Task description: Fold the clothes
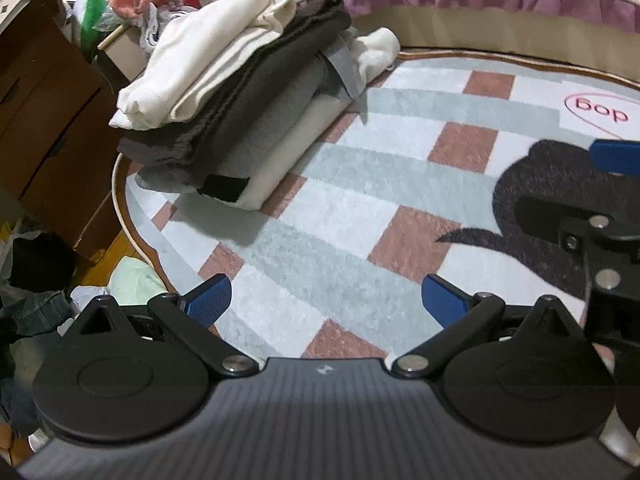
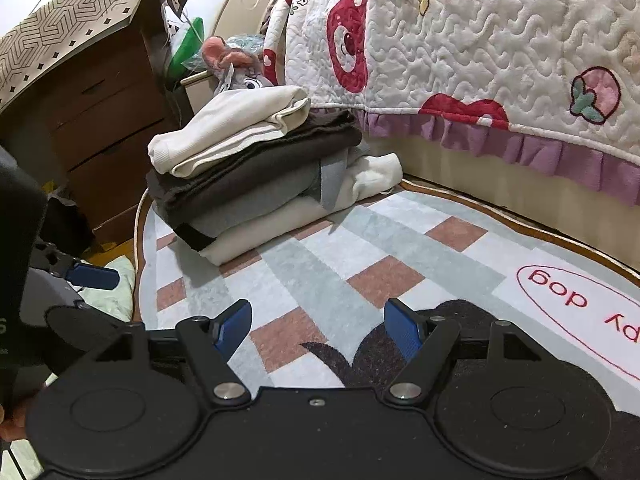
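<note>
The left black gripper with blue pads [image 1: 326, 300] and the right one [image 2: 318, 326] both hang with jaws apart and empty above the checked round rug [image 1: 360, 216]. Farther away, the stack of folded white and grey clothes [image 2: 248, 168] lies on the rug's edge, beside the bed with quilted cover [image 2: 480, 48].

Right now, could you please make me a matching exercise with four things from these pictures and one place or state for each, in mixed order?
Things:
1. cream garment
2. dark brown garment
3. plush toy
4. right gripper

Places or states:
A. open, holding nothing
B. on top of the stack
C. behind the stack, beside the bed
D. directly under the top garment

Pairs: 1-B, 2-D, 3-C, 4-A
</note>
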Demonstrator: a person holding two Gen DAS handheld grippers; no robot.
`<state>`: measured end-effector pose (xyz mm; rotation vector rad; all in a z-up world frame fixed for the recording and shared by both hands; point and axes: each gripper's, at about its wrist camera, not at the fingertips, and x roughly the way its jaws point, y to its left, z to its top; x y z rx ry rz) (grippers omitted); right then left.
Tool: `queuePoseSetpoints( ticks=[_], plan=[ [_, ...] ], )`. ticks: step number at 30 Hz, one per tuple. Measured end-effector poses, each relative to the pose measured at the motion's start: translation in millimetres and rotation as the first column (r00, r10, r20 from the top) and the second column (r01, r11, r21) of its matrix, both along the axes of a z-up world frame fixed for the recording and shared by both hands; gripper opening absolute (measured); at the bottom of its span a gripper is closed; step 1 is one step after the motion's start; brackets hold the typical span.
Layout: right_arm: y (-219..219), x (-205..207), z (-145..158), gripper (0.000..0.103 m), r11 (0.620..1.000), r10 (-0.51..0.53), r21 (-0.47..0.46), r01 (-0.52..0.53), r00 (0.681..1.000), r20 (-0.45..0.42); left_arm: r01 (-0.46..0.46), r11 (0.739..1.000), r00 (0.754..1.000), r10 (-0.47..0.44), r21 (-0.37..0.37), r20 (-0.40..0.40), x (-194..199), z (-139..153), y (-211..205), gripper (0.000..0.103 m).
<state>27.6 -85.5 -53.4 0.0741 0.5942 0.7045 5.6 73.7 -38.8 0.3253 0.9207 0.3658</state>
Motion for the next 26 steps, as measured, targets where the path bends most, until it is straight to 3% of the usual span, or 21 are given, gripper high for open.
queuePoseSetpoints(
  ticks=[26],
  plan=[
    [2.8, 2.6, -7.1, 0.078, 1.000, -0.006, -0.007, 0.006, 1.000, -0.020, 0.005, 0.999, 0.999, -0.004, 0.037, -0.041, 1.9, -6.7, -1.3, 0.103]
  ],
)
